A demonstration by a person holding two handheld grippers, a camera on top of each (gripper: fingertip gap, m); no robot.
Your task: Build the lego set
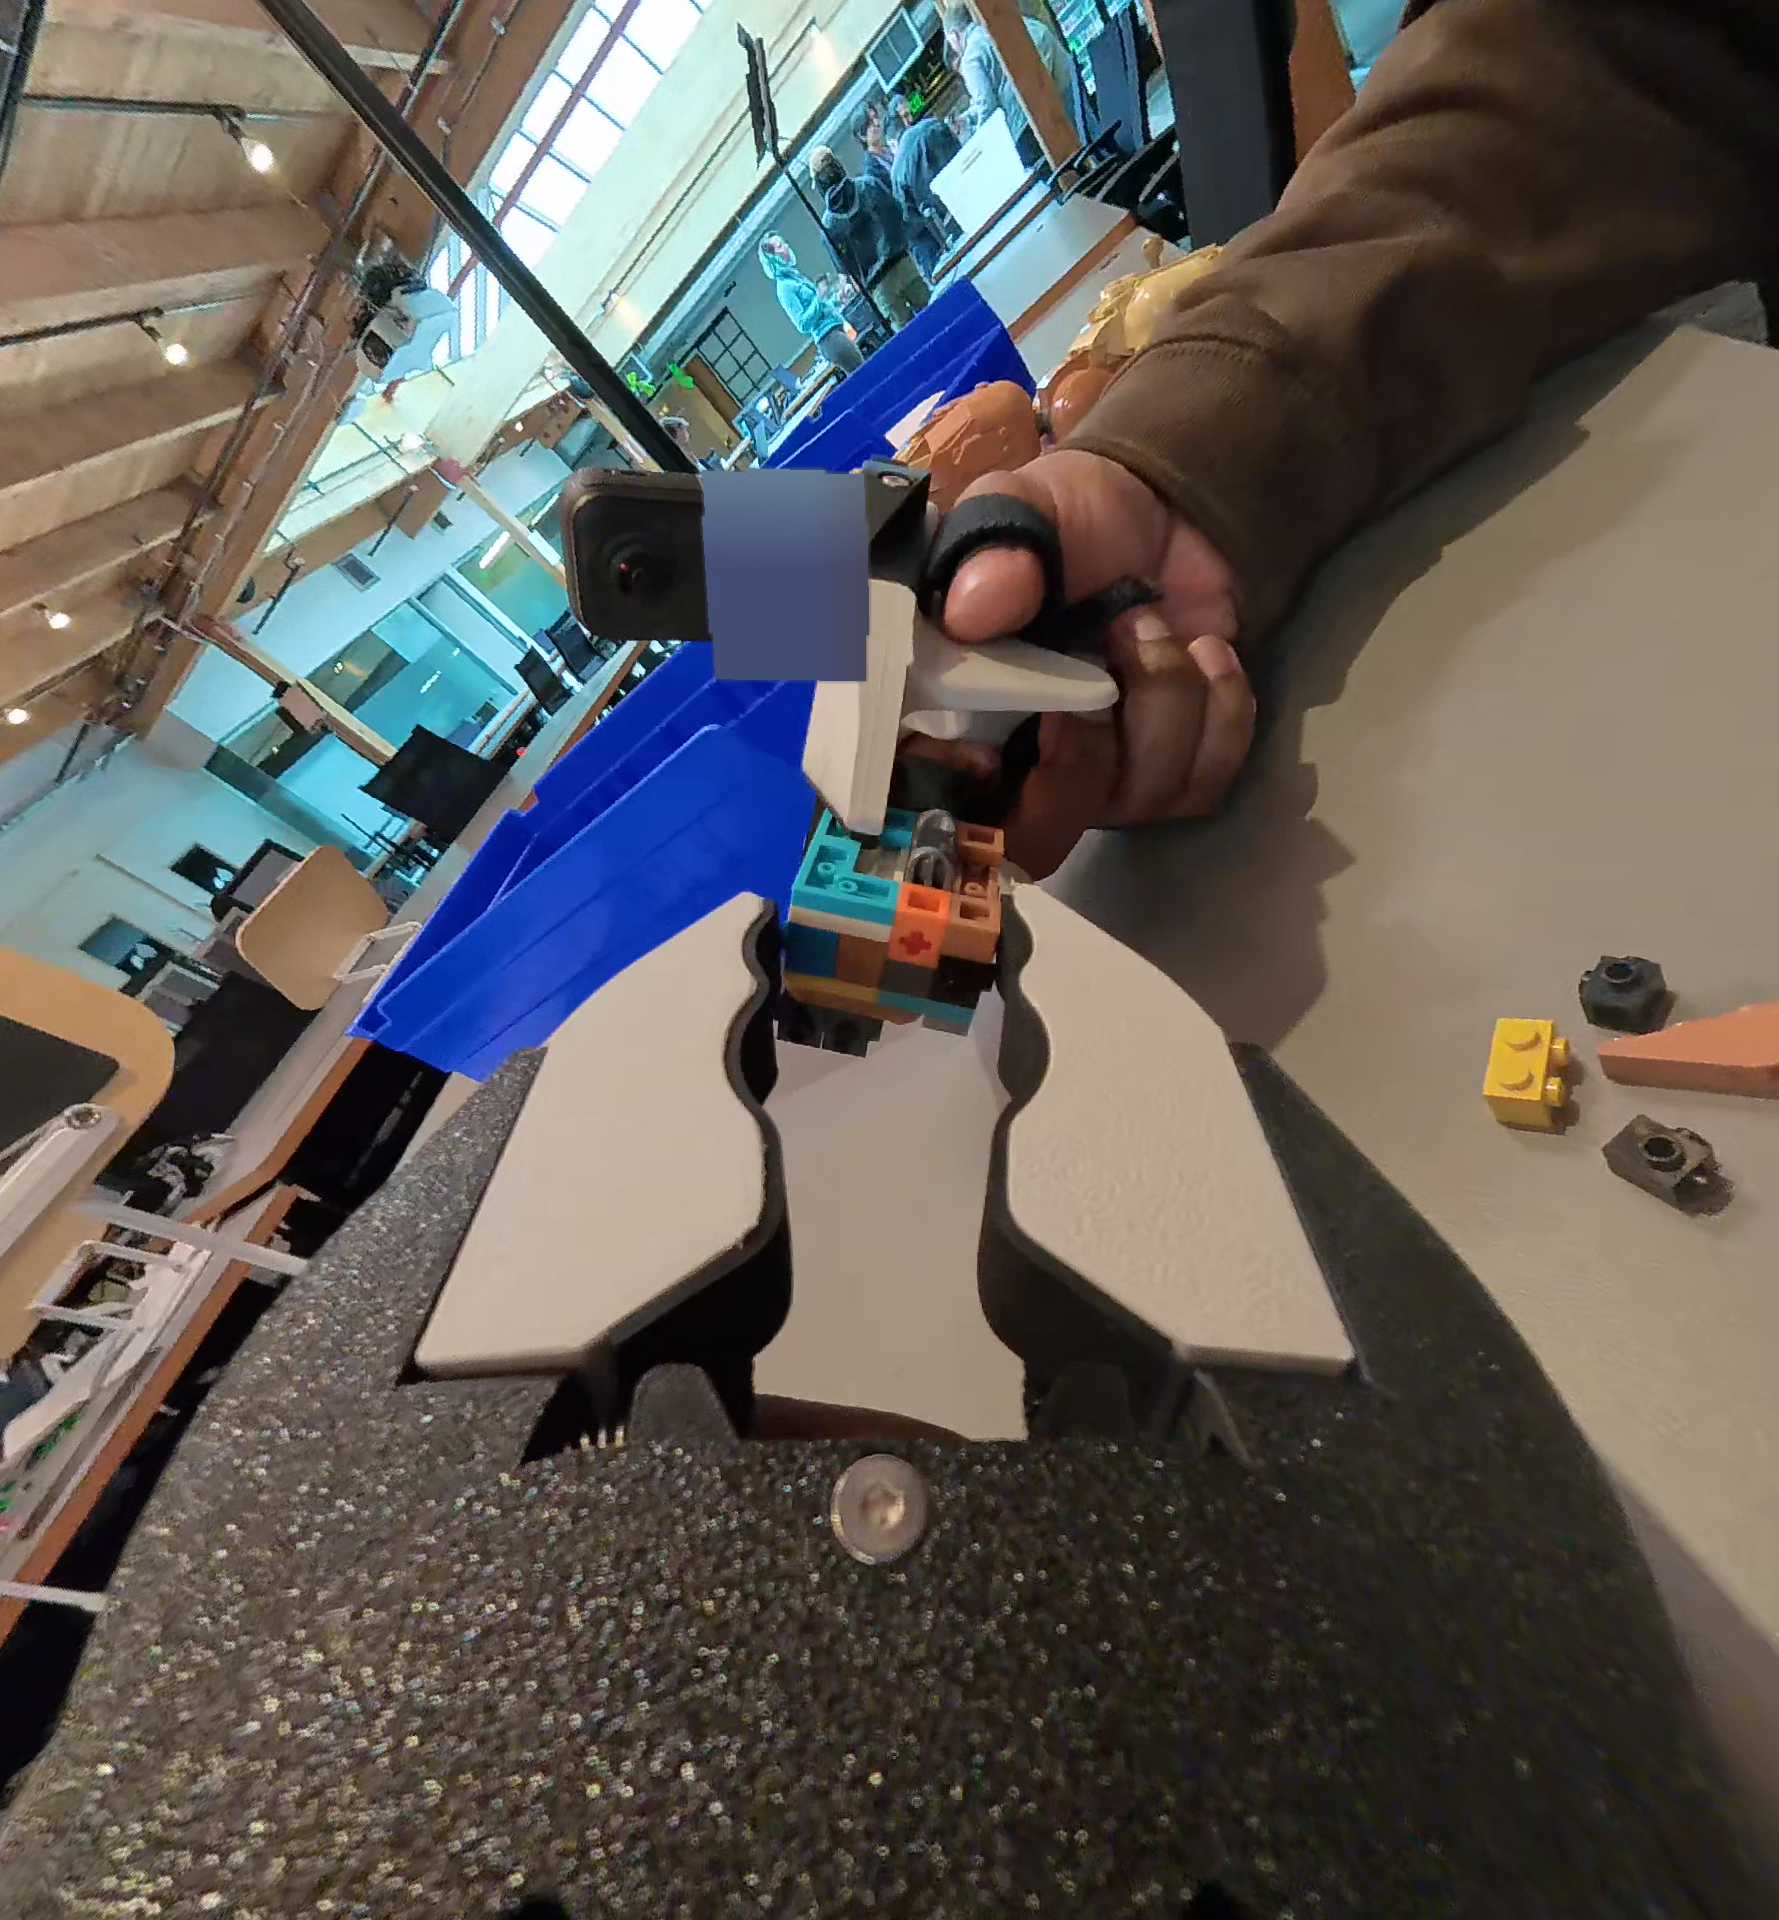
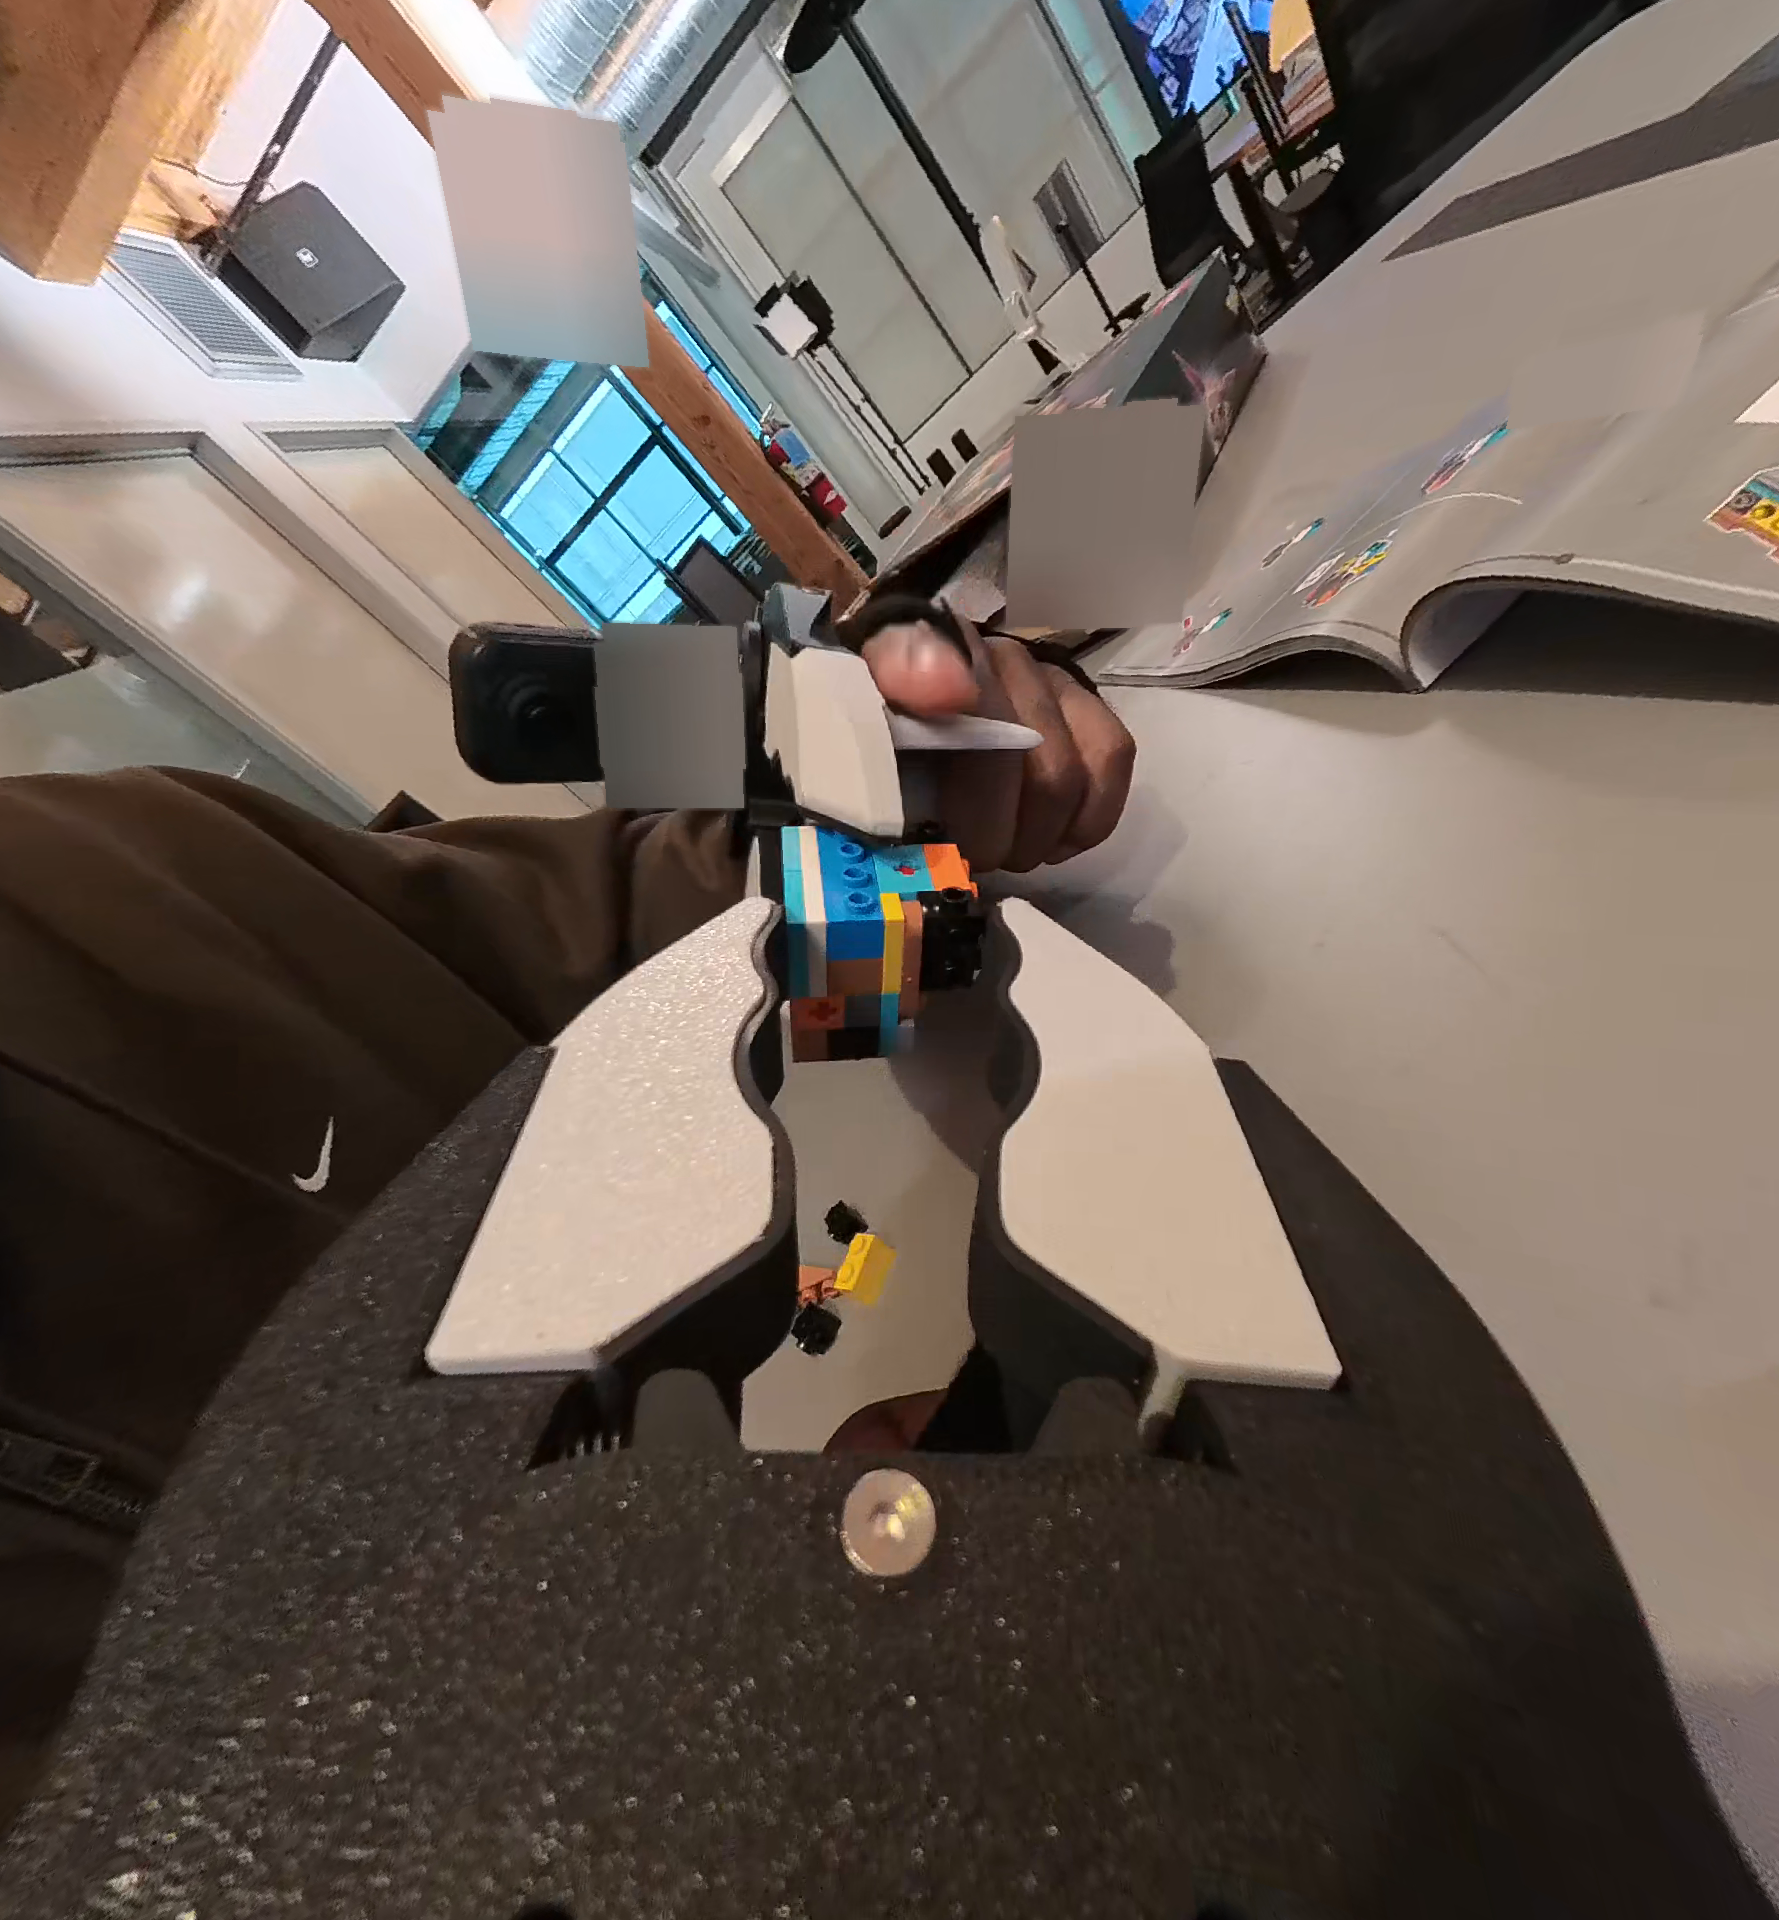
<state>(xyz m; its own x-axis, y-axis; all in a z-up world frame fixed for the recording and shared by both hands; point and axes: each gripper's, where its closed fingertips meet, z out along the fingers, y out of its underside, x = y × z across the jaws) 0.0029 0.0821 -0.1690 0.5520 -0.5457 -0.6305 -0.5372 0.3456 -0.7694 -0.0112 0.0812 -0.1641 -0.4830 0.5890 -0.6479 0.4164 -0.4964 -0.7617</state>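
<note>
We wear a dark brown jacket: its ribbed sleeve (image 1: 1311, 343) cuff ends at the wrist, and the chest carries a small white swoosh mark (image 2: 316, 1162) and a dark zipper (image 2: 23, 1465). Each of our grippers has two pale grey fingers (image 1: 636, 1122) with wavy inner edges lined in black, set in a speckled black body (image 1: 864, 1683) with one silver screw (image 1: 880, 1507). A black camera (image 2: 523, 701) sits on top, and black finger loops (image 1: 989, 540) wrap the trigger.

Each wrist camera looks forward along its own fingers, tilted, close above the grey table (image 1: 1591, 727). The cameras face each other; both views share the lego build (image 1: 890, 935) (image 2: 869, 935) between them.
</note>
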